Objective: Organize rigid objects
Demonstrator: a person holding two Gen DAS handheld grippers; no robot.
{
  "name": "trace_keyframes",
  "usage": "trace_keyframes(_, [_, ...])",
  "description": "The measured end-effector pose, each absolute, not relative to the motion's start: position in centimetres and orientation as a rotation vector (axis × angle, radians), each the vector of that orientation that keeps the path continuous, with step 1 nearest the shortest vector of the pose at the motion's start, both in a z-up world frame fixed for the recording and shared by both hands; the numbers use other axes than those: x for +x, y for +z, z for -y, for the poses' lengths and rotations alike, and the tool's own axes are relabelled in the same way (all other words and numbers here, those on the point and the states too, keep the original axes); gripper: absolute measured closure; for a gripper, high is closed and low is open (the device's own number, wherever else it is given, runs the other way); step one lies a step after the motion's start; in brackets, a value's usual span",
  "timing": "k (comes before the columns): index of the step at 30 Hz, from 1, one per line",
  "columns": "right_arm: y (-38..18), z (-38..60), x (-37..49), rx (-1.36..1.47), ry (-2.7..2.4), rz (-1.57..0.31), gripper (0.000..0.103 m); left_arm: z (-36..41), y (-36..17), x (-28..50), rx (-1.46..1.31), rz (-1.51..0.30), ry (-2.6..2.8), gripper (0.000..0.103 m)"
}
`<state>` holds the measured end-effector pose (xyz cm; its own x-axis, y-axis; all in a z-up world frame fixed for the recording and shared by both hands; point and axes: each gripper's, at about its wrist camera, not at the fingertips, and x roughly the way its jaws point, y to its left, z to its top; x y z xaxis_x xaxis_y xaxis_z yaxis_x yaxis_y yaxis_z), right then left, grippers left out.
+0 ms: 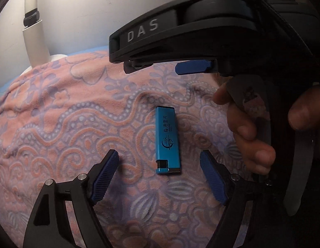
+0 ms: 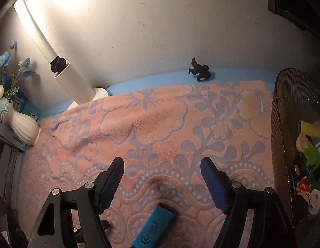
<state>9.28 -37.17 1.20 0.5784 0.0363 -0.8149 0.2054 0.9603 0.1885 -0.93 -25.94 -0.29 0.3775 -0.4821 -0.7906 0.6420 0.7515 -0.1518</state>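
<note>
A blue lighter [image 1: 167,140] lies flat on the pink and purple patterned blanket [image 1: 66,124]. My left gripper [image 1: 159,155] is open, its fingers either side of the lighter's near end, just above the cloth. My right gripper [image 2: 162,164] is open and empty; the lighter [image 2: 152,226] lies below and behind its fingertips. In the left wrist view the right gripper's black body [image 1: 180,31] hangs above the lighter, held by a hand [image 1: 253,136]. A small dark figurine [image 2: 199,70] stands at the blanket's far edge by the wall.
A dark woven basket [image 2: 284,124] with several small items stands at the right. A white vase [image 2: 23,128] with blue flowers sits at the left. A white lamp [image 2: 62,70] leans by the wall.
</note>
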Motion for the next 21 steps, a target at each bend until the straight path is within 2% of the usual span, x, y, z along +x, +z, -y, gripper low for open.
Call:
trace_keyframes(4, [2.3,36.1,11.1,0.062,-0.310,-0.908,0.024,25.6,-1.1,-0.4,0.180,-0.914,-0.681,0.025])
trace_keyframes(6, [2.2,36.3,12.9,0.019,-0.302,-0.968,0.010,25.6,-1.0,-0.5,0.174,-0.915,-0.703,0.023])
trace_keyframes(7, [1.8,37.0,13.9,0.033,-0.300,-1.009,0.010,25.8,-1.0,-0.6,0.182,-0.917,-0.724,0.011])
trace_keyframes(8, [1.4,37.6,14.8,0.059,-0.322,-1.028,0.010,26.0,-1.0,-0.8,0.186,-0.920,-0.764,0.004])
trace_keyframes(13, [1.9,40.3,19.6,0.117,-0.256,-1.021,0.010,27.9,-1.7,-1.7,0.261,-0.892,-0.798,0.001])
trace_keyframes(17, [1.6,43.0,24.2,0.181,-0.218,-1.098,0.010,29.7,-2.1,-1.7,0.343,-0.878,-0.732,0.000])
trace_keyframes(21, [0.2,45.3,27.5,0.229,-0.213,-1.131,0.010,30.1,-2.1,-1.1,0.298,-0.884,-0.693,0.000])
